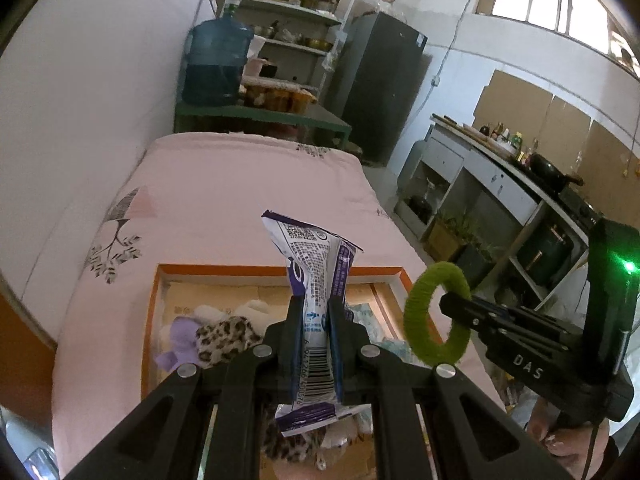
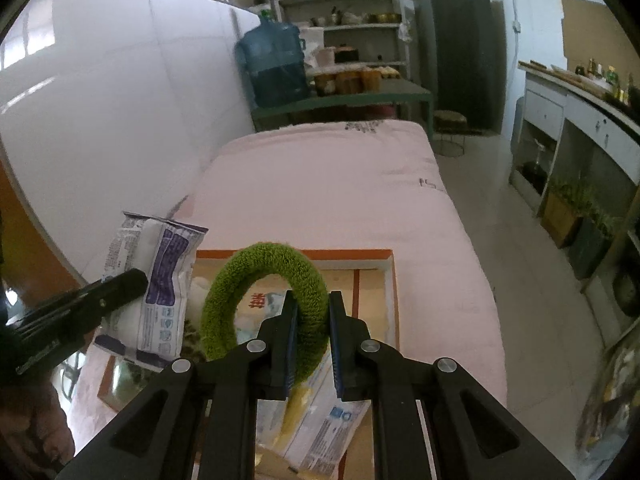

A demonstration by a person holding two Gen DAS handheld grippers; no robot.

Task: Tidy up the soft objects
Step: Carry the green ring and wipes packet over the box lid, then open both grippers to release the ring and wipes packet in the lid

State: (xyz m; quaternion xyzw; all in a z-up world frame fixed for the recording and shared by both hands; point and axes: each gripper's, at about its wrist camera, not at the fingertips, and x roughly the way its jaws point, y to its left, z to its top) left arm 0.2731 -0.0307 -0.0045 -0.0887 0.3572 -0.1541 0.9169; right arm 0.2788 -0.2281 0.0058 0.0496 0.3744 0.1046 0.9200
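Observation:
My left gripper (image 1: pixel 313 308) is shut on a white and purple soft packet (image 1: pixel 316 272), which stands upright between the pads above an orange-rimmed cardboard box (image 1: pixel 276 270). The same packet (image 2: pixel 160 280) shows at the left of the right wrist view. My right gripper (image 2: pixel 313 304) is shut on a fuzzy green ring (image 2: pixel 264 300), gripped at its right side, also over the box (image 2: pixel 360 256). That ring (image 1: pixel 434 312) and the right gripper (image 1: pixel 448 304) appear at the right of the left wrist view. Inside the box lie a leopard-print scrunchie (image 1: pixel 226 338), a lilac soft item (image 1: pixel 180 340) and plastic packets (image 2: pixel 320 420).
The box sits on a pink quilted bed (image 1: pixel 240 184) beside a white wall (image 1: pixel 80 120). Beyond the bed stand a green table with a blue water jug (image 1: pixel 218 64), shelves (image 1: pixel 296 12) and a dark fridge (image 1: pixel 380 84). A counter (image 1: pixel 500 176) runs along the right, across a bare floor.

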